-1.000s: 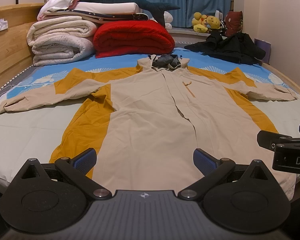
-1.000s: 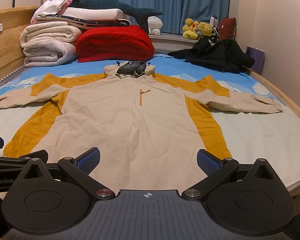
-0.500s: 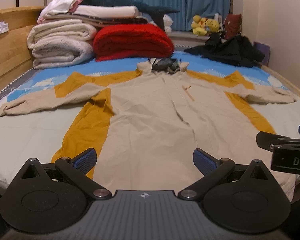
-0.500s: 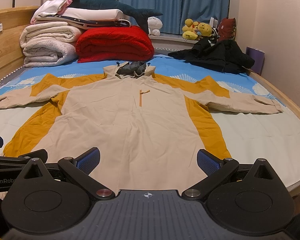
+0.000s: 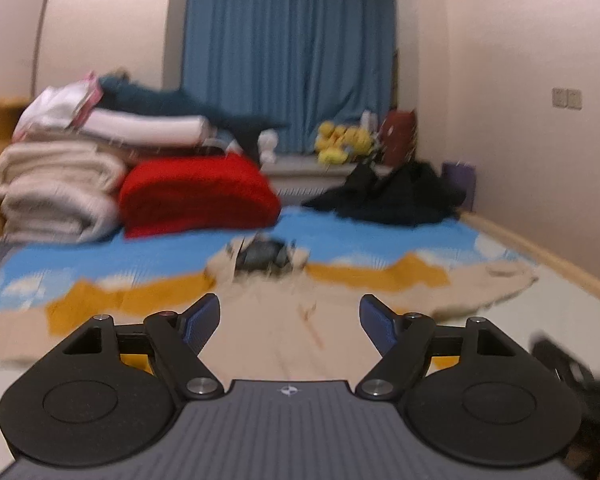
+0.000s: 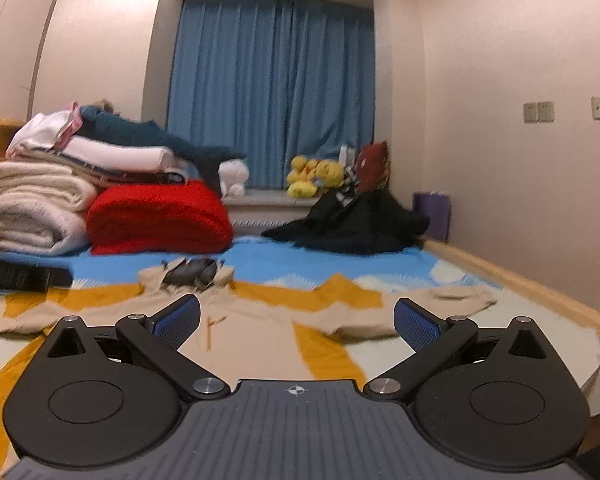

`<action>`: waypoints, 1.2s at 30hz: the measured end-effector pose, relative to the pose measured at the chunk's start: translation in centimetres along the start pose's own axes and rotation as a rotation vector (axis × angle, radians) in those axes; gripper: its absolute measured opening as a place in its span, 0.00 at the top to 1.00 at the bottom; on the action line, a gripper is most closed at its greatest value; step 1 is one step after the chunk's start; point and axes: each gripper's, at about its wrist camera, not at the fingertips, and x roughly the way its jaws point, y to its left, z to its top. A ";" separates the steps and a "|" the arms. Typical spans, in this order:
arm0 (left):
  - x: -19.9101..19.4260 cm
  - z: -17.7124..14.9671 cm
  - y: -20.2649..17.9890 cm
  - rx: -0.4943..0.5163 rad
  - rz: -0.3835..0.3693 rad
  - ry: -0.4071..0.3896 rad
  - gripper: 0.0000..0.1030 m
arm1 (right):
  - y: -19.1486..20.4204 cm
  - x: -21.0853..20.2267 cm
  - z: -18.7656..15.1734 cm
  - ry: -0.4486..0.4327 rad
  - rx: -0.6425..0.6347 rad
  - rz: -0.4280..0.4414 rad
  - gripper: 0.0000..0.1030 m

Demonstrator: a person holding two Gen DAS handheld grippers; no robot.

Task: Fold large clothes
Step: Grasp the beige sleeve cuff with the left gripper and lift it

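On the bed (image 6: 540, 312) lies the spread hoodie (image 6: 260, 344); both claws released, left gripper (image 5: 290, 322) just narrowing, nothing between

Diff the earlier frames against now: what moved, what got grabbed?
Both wrist views tilted up: more wall and curtain, less bed; the left view is blurred. The left gripper has just been closing its jaws somewhat, nothing between them. The right gripper is open as before. Nothing grabbed. The hoodie still lies spread flat, unfolded.
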 end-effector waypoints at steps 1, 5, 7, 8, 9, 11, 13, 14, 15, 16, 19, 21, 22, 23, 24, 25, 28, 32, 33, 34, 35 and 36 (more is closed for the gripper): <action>0.9 0.9 0.3 0.013 -0.008 -0.019 0.19 | -0.2 0.3 0.0 -0.005 -0.004 -0.008 0.01; 5.9 3.4 2.8 0.074 0.012 -0.061 0.18 | -1.0 1.2 0.2 -0.012 0.010 -0.015 0.01; 8.8 3.5 5.2 0.066 0.046 -0.046 0.18 | -1.1 1.5 0.2 -0.018 0.001 -0.022 0.01; 10.2 3.1 6.6 0.055 0.054 -0.023 0.18 | -1.0 1.6 0.2 -0.022 -0.008 -0.024 0.01; 12.0 2.6 8.2 0.038 0.062 0.011 0.18 | -1.0 1.8 0.2 -0.026 -0.016 -0.025 0.01; 14.5 0.9 11.2 0.002 0.094 0.057 0.19 | -0.8 1.9 0.3 -0.040 -0.032 -0.022 0.01; 16.5 -1.6 14.1 -0.022 0.154 0.082 0.21 | -0.5 2.2 0.5 -0.045 -0.050 -0.020 0.01; 17.5 -2.4 15.2 -0.029 0.190 0.130 0.27 | -0.4 2.6 0.6 -0.043 -0.055 -0.013 0.01; 19.1 -2.9 16.6 -0.044 0.243 0.215 0.41 | -0.1 2.8 0.9 -0.042 -0.064 -0.002 0.01; 20.0 -3.0 17.5 -0.074 0.269 0.240 0.43 | 0.1 3.3 1.2 -0.043 -0.074 0.011 0.01; 22.0 -2.9 21.1 -0.184 0.295 0.238 0.43 | 1.0 6.1 3.1 -0.052 -0.088 0.069 0.01; 22.9 -2.6 22.7 -0.235 0.327 0.250 0.43 | 1.9 8.2 4.7 -0.062 -0.088 0.103 0.01; 23.2 -2.6 23.6 -0.266 0.333 0.258 0.43 | 2.6 9.6 5.5 -0.067 -0.080 0.119 0.01; 23.4 -2.6 24.7 -0.307 0.341 0.265 0.45 | 3.3 11.1 6.5 -0.078 -0.064 0.137 0.02; 23.8 -2.6 25.6 -0.331 0.348 0.272 0.47 | 4.0 12.6 7.3 -0.092 -0.048 0.153 0.05; 24.2 -2.7 26.2 -0.347 0.360 0.279 0.47 | 4.7 14.0 7.9 -0.104 -0.036 0.169 0.08; 23.7 -2.9 27.8 -0.355 0.388 0.287 0.48 | 7.1 18.4 9.2 -0.118 -0.009 0.245 0.21; 24.0 -3.8 29.5 -0.367 0.428 0.307 0.48 | 8.6 22.5 8.3 -0.116 0.003 0.295 0.27; 24.1 -4.1 30.3 -0.385 0.441 0.312 0.48 | 8.8 23.3 7.8 -0.094 0.010 0.292 0.27; 24.3 -4.4 30.9 -0.402 0.452 0.317 0.48 | 8.9 23.9 7.2 -0.062 0.020 0.284 0.27; 24.6 -4.7 31.8 -0.421 0.469 0.322 0.48 | 9.0 24.6 6.9 -0.039 0.037 0.287 0.27; 24.7 -5.2 32.8 -0.434 0.494 0.329 0.48 | 9.1 25.1 6.8 -0.037 0.053 0.295 0.27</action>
